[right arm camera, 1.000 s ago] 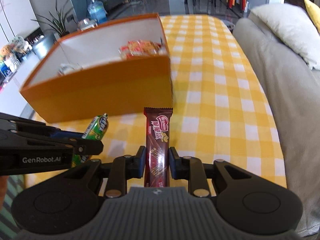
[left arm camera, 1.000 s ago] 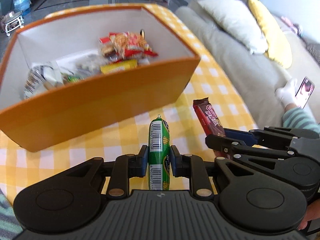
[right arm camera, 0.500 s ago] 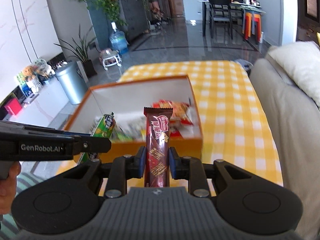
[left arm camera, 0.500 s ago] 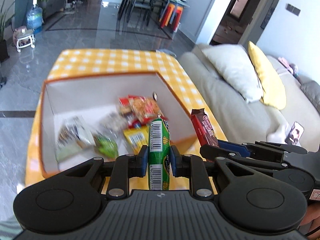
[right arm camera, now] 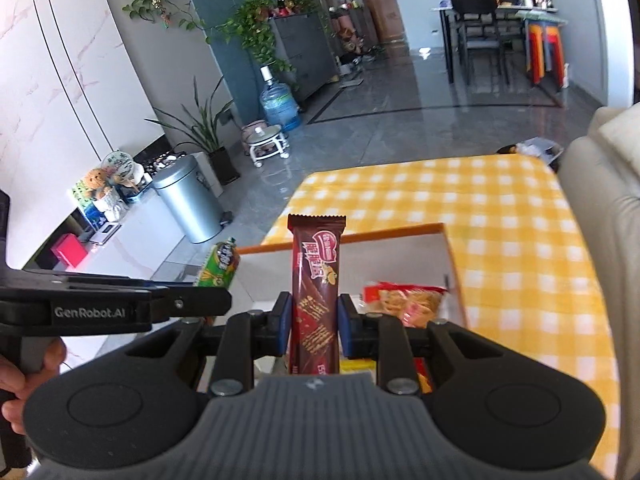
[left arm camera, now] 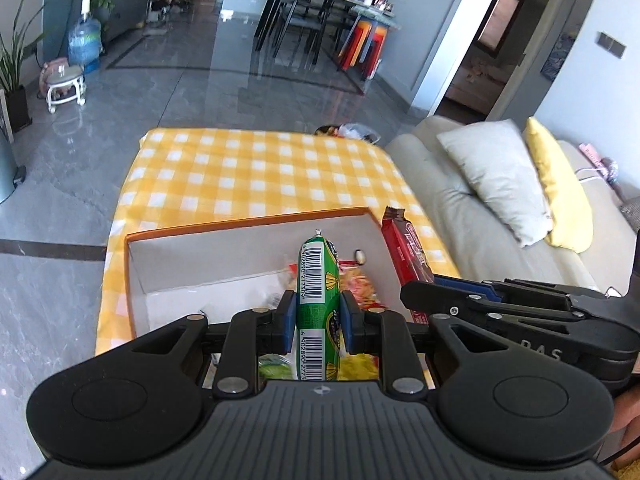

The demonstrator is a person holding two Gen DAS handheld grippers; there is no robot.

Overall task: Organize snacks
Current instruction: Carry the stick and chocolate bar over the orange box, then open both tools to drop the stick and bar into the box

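My left gripper (left arm camera: 317, 322) is shut on a green sausage-shaped snack (left arm camera: 319, 280) with barcodes, held upright above the orange box (left arm camera: 248, 226). In the right wrist view my right gripper (right arm camera: 314, 322) is shut on a brown wafer bar (right arm camera: 316, 276), also above the box (right arm camera: 360, 236). The bar (left arm camera: 406, 250) and the right gripper show at the right of the left wrist view. The green snack (right arm camera: 218, 268) and the left gripper show at the left of the right wrist view. Several snack packs (right arm camera: 404, 300) lie inside the box, partly hidden by the grippers.
The box rests on a table with a yellow checked cloth (left arm camera: 256, 176). A grey sofa with cushions (left arm camera: 492, 184) runs along the table's right side. A metal bin (right arm camera: 188, 200) and a water bottle (right arm camera: 280, 106) stand on the floor to the left.
Both grippers have risen and moved forward from in front of the box to above it, each still holding its snack. More of the room and less of the box shows now.
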